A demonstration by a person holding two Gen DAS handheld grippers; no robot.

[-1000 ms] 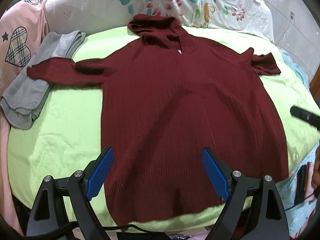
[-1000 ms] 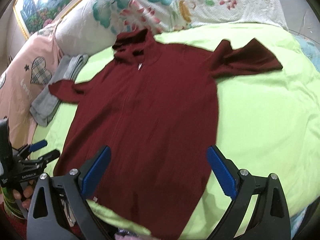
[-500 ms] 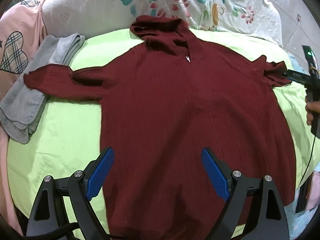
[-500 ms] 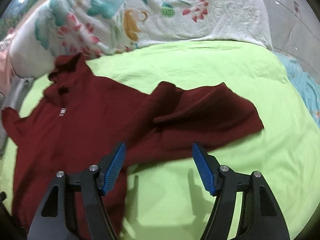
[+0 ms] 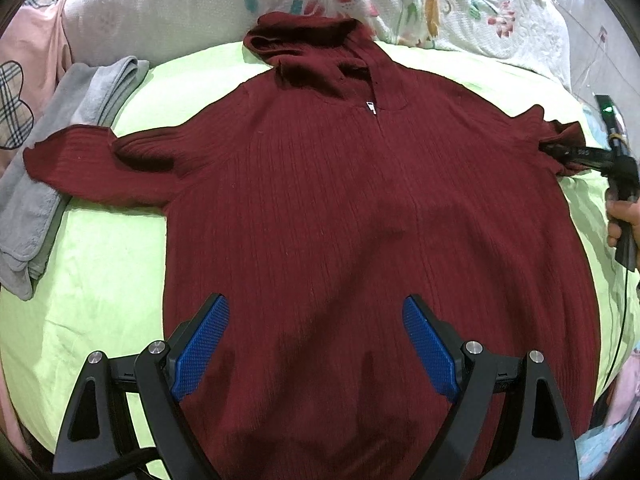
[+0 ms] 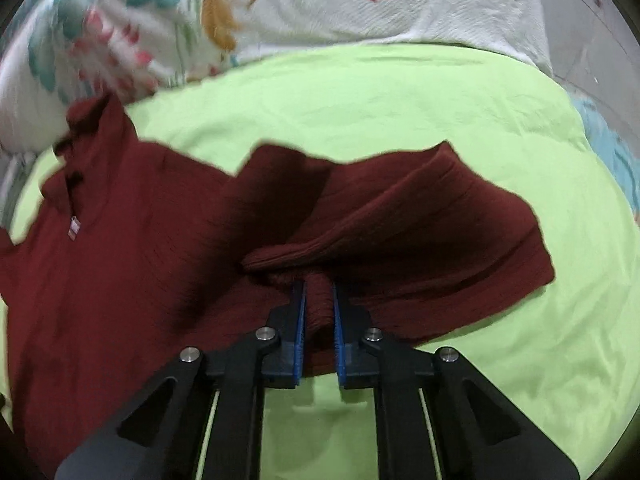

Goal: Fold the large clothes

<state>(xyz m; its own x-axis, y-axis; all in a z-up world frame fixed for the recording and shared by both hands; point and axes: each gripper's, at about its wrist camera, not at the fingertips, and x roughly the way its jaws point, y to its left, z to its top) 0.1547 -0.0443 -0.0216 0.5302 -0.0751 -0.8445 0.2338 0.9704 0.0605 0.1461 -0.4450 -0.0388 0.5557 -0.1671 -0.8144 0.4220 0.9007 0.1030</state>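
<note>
A dark red ribbed hooded sweater lies spread front up on a lime green sheet, hood toward the pillows. My left gripper hovers open over its lower body, blue pads wide apart with nothing between them. At the right edge my right gripper reaches the right sleeve. In the right wrist view that gripper has its jaws closing, and a bunched fold of the sleeve is pinched between the pads. The left sleeve lies stretched out.
A folded grey garment lies under the left cuff at the sheet's left edge. A floral quilt is piled behind the hood, with pink cloth bearing a plaid heart on the left. A hand holds the right gripper's handle.
The right gripper swung from over the sweater's body to the right sleeve, dropped onto it and closed on a fold. The left gripper edged forward over the sweater, still open.
</note>
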